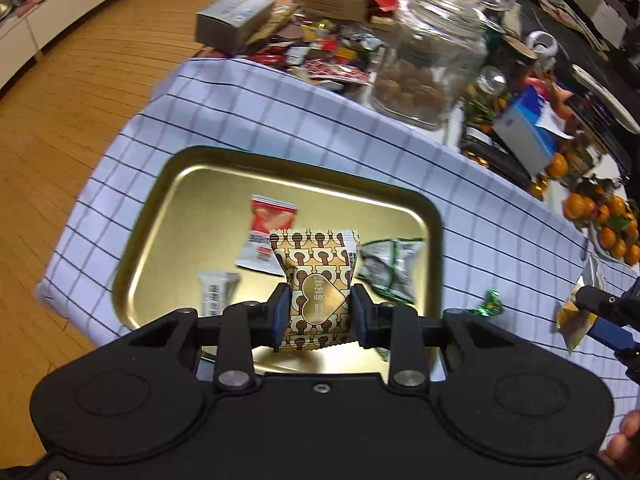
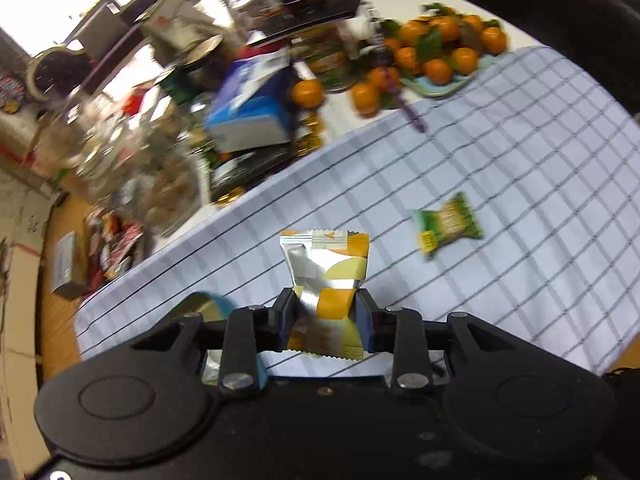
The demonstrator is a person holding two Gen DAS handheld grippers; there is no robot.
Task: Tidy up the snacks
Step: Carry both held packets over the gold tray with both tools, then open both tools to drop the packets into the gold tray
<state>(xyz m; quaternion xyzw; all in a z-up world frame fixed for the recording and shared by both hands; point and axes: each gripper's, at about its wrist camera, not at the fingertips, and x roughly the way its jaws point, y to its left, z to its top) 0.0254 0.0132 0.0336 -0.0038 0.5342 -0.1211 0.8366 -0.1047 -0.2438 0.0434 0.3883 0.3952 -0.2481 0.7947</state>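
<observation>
- Left tongs [image 1: 319, 312]: pads clamped at mid-width on the brown-and-gold snack packet [image 1: 316, 288], held upright over the gold tray [image 1: 168, 200] — looks set for a drop-in.
- Right tongs [image 2: 325, 312]: narrow, pinching the waist of the silver-orange packet [image 2: 325, 276] above the checked cloth [image 2: 520, 152] on the bench.
- Tray already holds a red packet [image 1: 266, 236], a white one [image 1: 216, 290] and a green one [image 1: 390, 270]: it's the collection point.
- Left to sort, by my read: green packet [image 2: 448, 222] and a green-foil candy [image 1: 489, 302] loose on the cloth.

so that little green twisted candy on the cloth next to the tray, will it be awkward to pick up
Probably somewhat. The green candy looks small and foil-shiny, so pads may slip. Its twisted ends look floppy, so grip the middle. It looks light and lies apart from the gold tray, so a nudge would likely skid it.
</observation>
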